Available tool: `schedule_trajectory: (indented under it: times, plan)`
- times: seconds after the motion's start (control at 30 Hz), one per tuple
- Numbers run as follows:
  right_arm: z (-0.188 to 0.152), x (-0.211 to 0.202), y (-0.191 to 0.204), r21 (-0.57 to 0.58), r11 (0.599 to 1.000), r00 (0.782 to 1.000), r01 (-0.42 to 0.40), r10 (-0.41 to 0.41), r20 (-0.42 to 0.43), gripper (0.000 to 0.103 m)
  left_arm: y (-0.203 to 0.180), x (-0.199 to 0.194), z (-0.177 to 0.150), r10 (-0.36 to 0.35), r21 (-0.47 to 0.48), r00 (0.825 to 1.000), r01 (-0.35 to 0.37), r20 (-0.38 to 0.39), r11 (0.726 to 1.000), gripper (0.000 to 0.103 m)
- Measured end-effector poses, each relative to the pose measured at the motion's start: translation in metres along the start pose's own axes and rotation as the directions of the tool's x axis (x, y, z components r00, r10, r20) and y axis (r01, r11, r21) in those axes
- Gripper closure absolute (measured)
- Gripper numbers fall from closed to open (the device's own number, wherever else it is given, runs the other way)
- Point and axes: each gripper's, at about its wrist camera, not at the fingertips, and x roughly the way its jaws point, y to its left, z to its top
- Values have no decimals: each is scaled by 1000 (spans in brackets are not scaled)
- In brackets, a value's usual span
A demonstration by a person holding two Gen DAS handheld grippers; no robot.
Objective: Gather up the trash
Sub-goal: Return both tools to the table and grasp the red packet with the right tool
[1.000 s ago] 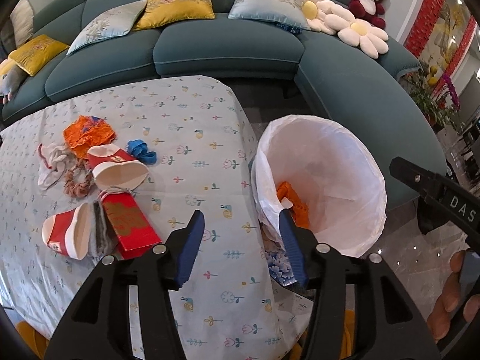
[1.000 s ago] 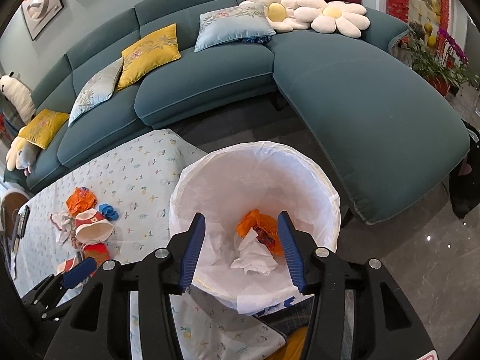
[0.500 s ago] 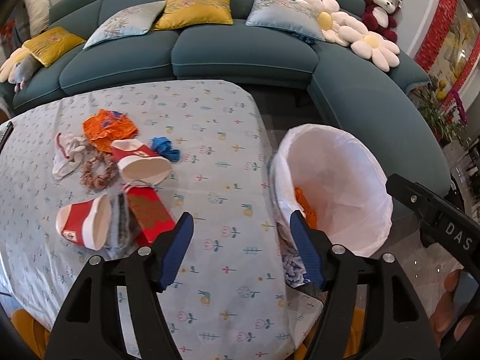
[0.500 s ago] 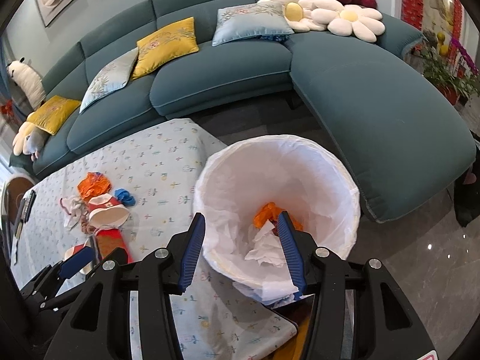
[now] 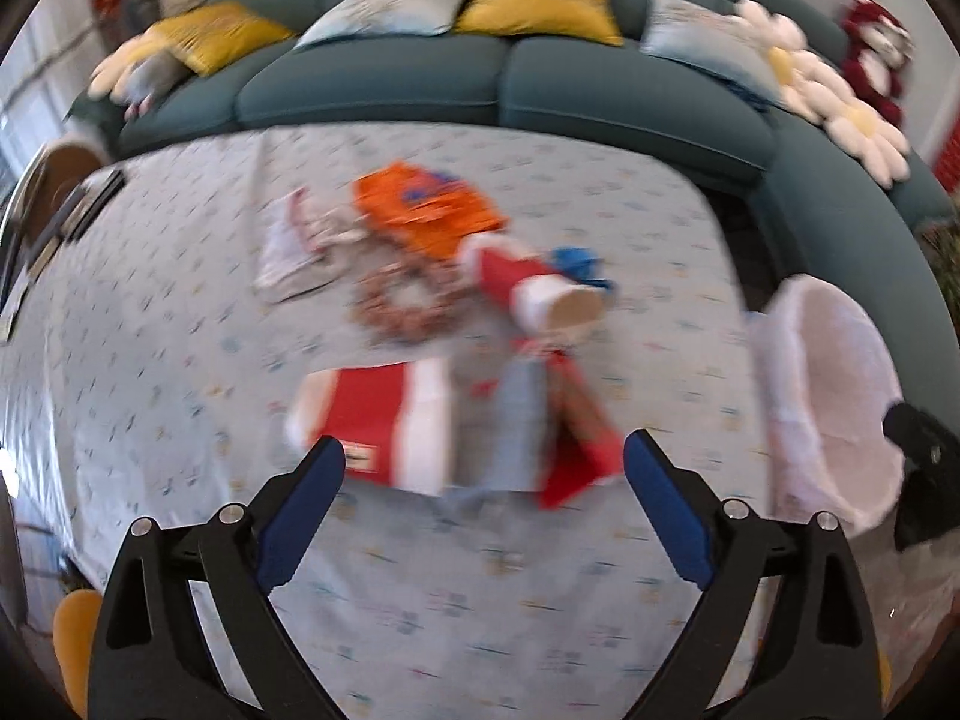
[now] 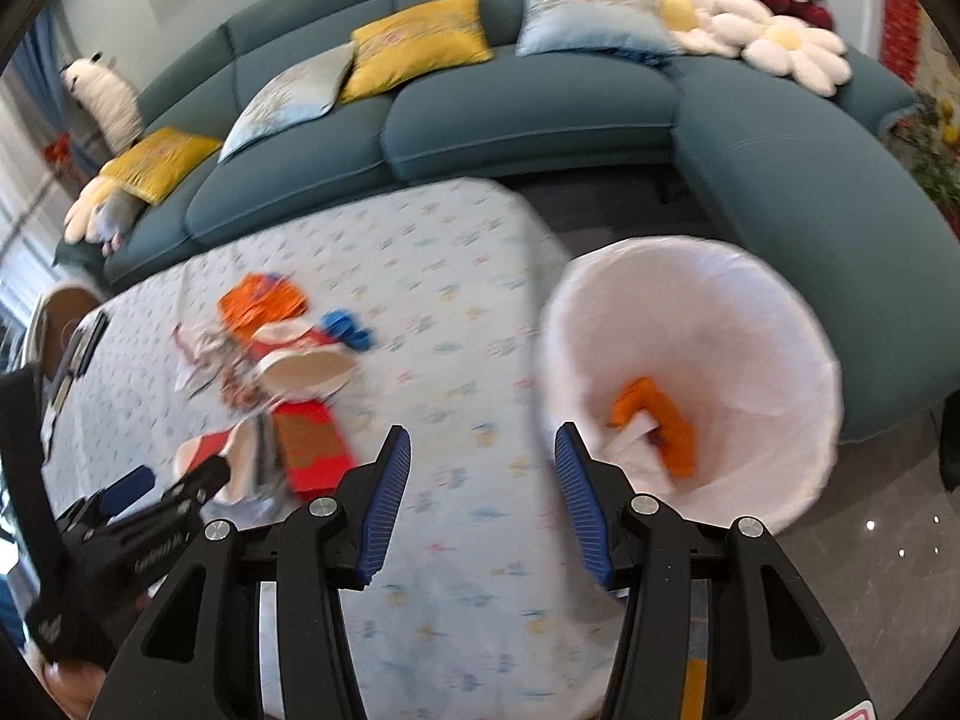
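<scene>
Trash lies in a heap on the patterned tablecloth (image 5: 600,198): two red-and-white paper cups (image 5: 384,420) (image 5: 534,288), a red packet (image 5: 576,426), an orange wrapper (image 5: 426,210), a blue scrap (image 5: 576,261), a brown ring (image 5: 402,306). My left gripper (image 5: 483,468) hovers just in front of the near cup, its jaws opening wide, nothing between them. A white-lined trash bin (image 6: 690,372) stands off the table's right end with orange trash (image 6: 660,420) and paper inside. My right gripper (image 6: 480,462) hangs open and empty over the table's right edge, beside the bin.
A teal sofa (image 6: 540,114) with yellow and pale cushions curves behind the table and around the bin. Flower pillows (image 6: 750,36) and a plush toy sit at its right. Dark flat objects (image 5: 84,204) lie at the table's far left. Glossy floor (image 6: 888,570) lies right of the bin.
Both grippers swung left, away from the bin toward the trash heap. The left jaws spread much wider. The right jaws kept the same gap.
</scene>
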Motion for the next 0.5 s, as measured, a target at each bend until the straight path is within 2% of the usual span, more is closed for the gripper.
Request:
schedule_trajectory:
  times: [0.1,0.23,0.37,0.5]
  plan:
    - [-5,14,28,-33,999,999,-22,21,-28,54,25,17,1,-20,-31,998,19,-54,999,13]
    - [-11,34,61,-71,997,997,-39,34,-71,54,40,33,4,-47,-38,994,43,-100,998,12]
    - [-14,50,79,-92,995,994,-38,29,-101,54,47,55,5,-36,-35,987,31,-158,999,10]
    - [-17,64,91,-113,993,991,-32,17,-136,54,57,66,5,-68,-69,982,57,-179,996,11]
